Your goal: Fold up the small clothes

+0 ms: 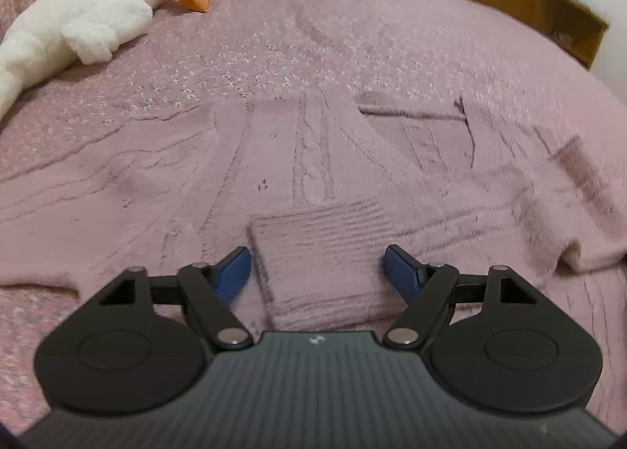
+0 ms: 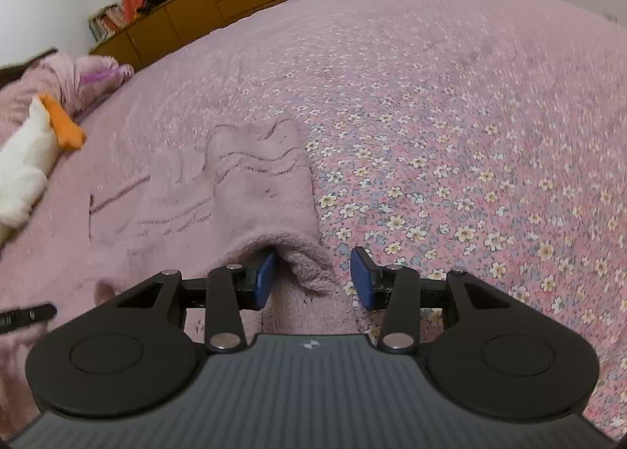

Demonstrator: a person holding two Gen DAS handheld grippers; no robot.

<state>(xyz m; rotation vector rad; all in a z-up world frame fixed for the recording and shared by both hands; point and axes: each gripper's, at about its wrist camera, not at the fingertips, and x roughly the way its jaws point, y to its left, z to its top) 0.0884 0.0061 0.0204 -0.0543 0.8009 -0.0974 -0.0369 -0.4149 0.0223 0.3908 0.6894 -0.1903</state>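
Sweater (image 1: 274,159): pink knit, spread flat on floral bed (image 2: 470,135), near plush goose (image 1: 78,18).
Left gripper (image 1: 317,267): jaws apart, straddling ribbed cuff (image 1: 321,249).
Right gripper (image 2: 311,276): apart around sweater's bunched edge (image 2: 305,265).
Technique: probably clamp both fully before lifting.

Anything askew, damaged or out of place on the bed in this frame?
Nothing damaged or spilled. The pink knit sweater is simply unfolded and rumpled on the floral pink bedspread; a white plush goose with orange beak lies beside it.
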